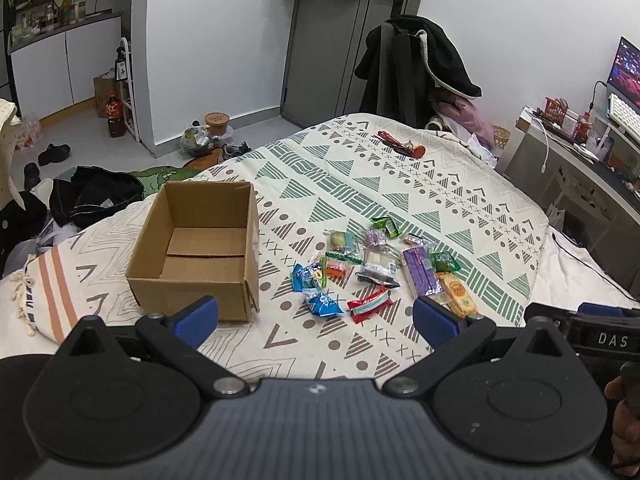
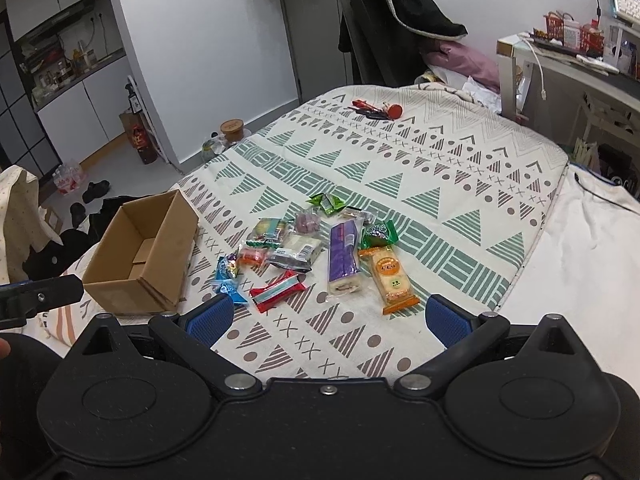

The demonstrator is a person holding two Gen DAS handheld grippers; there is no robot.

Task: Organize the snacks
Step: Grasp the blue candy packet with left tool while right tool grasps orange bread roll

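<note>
Snack pile [image 2: 316, 248] sits mid-bed, just right of the empty cardboard box [image 2: 136, 256], nothing packed yet. Red-and-blue wrapper [image 2: 278, 290] is closest, lying diagonal ahead of the right gripper [image 2: 328, 320], its jaws spread wide, holding nothing. Left gripper [image 1: 316, 318] also agape, nearer the box. Purple bar [image 2: 343, 254] and orange pack [image 2: 392, 278] crowd alongside; bedspread [image 2: 440, 200] otherwise no obstacle.

wrapped snacks [image 1: 372, 268] lie scattered beside open box [image 1: 200, 248].
</note>
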